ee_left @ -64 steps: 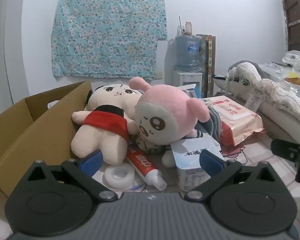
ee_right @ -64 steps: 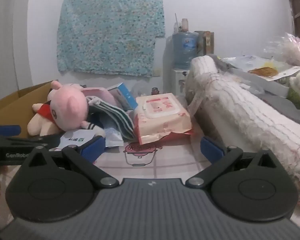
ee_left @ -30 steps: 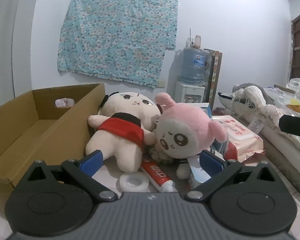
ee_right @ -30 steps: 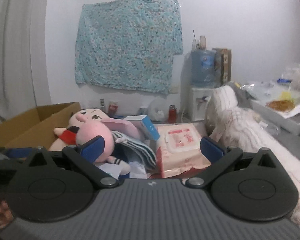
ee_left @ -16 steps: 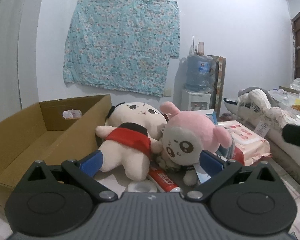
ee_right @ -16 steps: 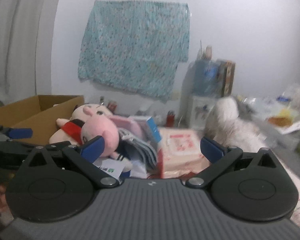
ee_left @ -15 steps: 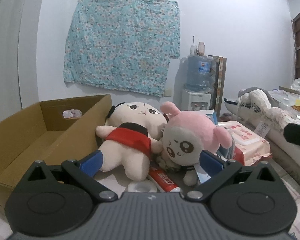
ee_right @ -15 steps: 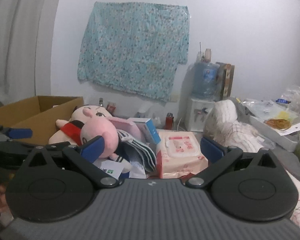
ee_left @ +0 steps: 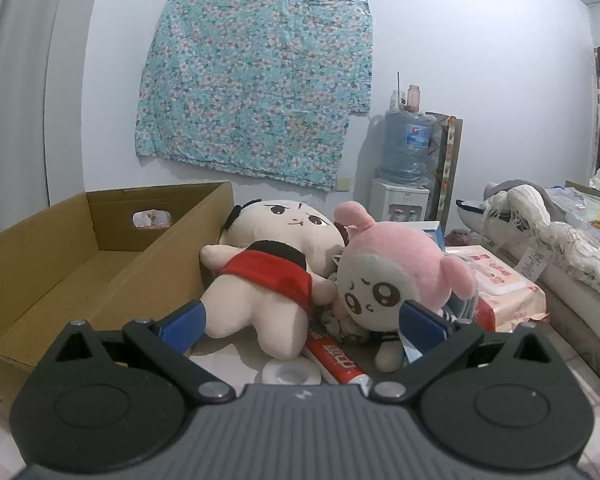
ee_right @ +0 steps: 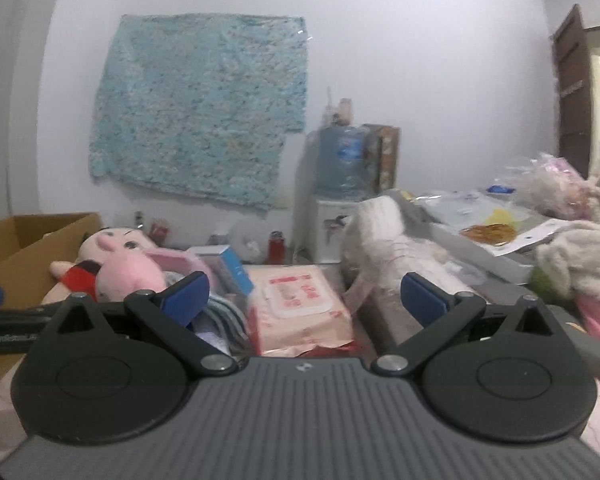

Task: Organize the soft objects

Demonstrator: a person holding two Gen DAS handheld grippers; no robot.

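Two plush dolls [ee_left: 276, 276] lie beside one cardboard box [ee_left: 100, 264] on the floor; left gripper [ee_left: 302, 322] and right gripper [ee_right: 304, 296] jaws wide, empty.

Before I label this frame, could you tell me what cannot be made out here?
- Left wrist view: the tape roll and toothpaste tube are partly cut off by the left gripper body.
- Left wrist view: the cardboard box floor nearest the camera is hidden by its wall.
- Right wrist view: motion blur; the wipes pack print is unreadable.
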